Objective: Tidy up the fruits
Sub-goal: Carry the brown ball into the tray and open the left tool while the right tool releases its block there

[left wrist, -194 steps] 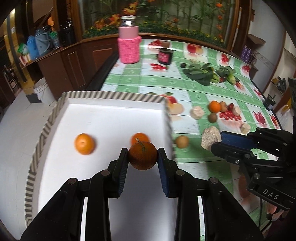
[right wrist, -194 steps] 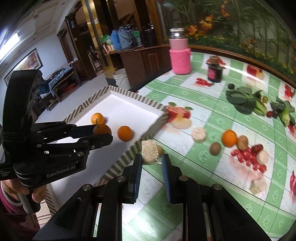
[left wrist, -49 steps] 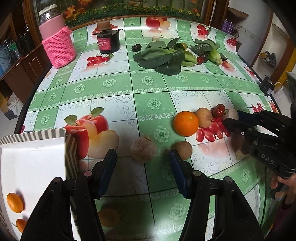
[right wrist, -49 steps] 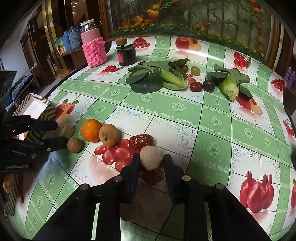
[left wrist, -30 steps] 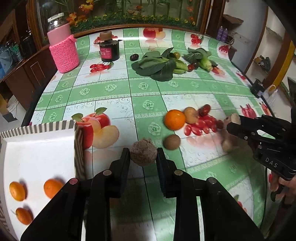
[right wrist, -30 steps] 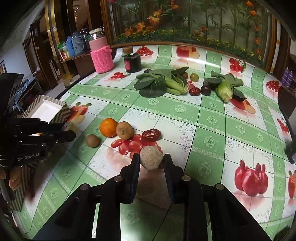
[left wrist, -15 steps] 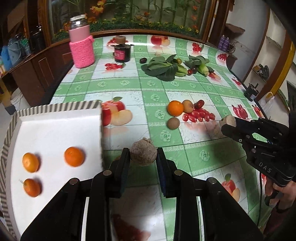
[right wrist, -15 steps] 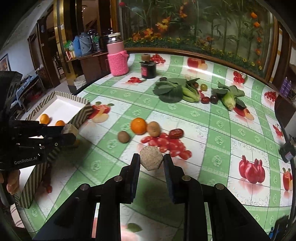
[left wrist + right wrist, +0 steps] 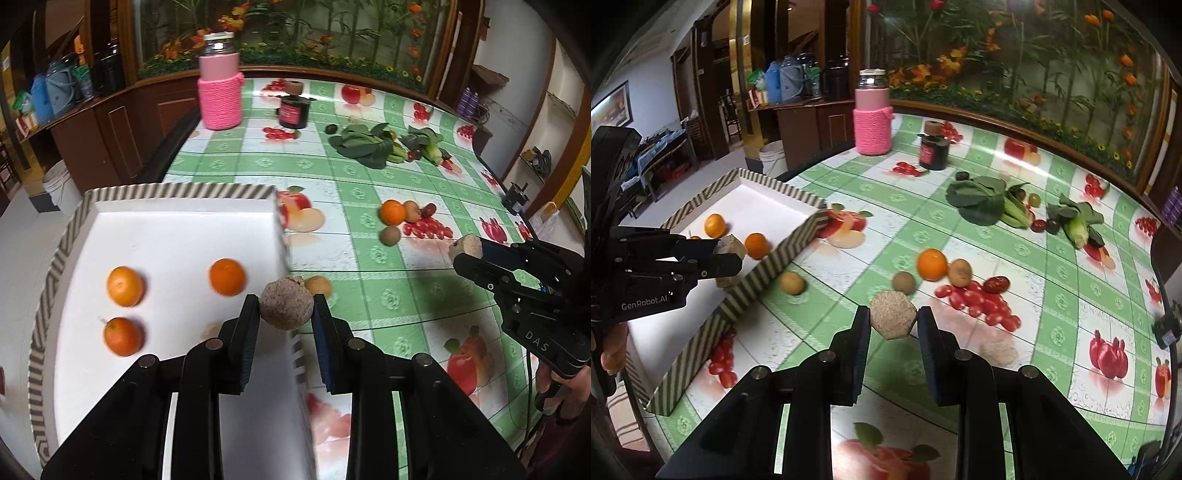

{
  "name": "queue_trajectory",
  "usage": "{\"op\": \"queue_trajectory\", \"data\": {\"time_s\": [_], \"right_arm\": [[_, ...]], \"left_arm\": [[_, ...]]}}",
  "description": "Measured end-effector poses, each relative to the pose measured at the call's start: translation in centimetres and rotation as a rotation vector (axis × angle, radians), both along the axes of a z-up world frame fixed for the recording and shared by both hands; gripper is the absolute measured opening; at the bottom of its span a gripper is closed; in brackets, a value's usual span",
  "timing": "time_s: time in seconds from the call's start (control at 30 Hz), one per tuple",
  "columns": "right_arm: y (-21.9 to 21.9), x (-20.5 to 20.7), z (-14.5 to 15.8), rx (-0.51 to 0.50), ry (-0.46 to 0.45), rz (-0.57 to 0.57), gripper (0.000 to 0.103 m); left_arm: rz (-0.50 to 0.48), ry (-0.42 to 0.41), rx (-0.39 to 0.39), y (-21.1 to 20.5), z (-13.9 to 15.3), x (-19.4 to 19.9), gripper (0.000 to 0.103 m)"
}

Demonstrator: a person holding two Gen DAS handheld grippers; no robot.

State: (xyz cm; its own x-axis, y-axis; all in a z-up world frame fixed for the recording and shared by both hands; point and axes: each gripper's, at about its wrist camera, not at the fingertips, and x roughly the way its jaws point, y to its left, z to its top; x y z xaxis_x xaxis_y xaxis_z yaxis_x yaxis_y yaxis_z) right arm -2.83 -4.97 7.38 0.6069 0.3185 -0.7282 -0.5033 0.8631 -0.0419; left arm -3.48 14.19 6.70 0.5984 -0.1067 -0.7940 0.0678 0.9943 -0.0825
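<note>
My left gripper is shut on a rough brown round fruit, held above the right rim of the white striped tray. Three oranges lie in the tray, among them one close to the gripper. My right gripper is shut on a tan rough fruit above the green tablecloth; it also shows in the left wrist view. An orange, a brown pear-like fruit, a kiwi-like fruit, a red date and a small brown fruit lie on the table.
A pink knitted jar and a dark jar stand at the back. Leafy greens, corn and small dark fruits lie at the back right. The tray overhangs the table's left edge.
Both grippers keep their fruits. The left gripper has moved left, from over the table to above the tray's right rim. The right gripper has shifted a little toward the tray.
</note>
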Motion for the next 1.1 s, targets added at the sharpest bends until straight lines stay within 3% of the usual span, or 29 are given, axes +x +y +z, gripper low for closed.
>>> {"op": "queue_trajectory", "data": {"time_s": [0.57,1.1], "right_arm": [[6.4,-1.7,0.6,-0.018,-0.014,0.121,0.026],[12.3,-2.6,-0.5,-0.006,0.046,0.260,0.026]], "left_arm": [[0.115,0.017,0.014,6.6,-0.9,-3.1,0.026],[0.175,0.074,0.027,9.8,-3.2,-3.5,0.026]]}}
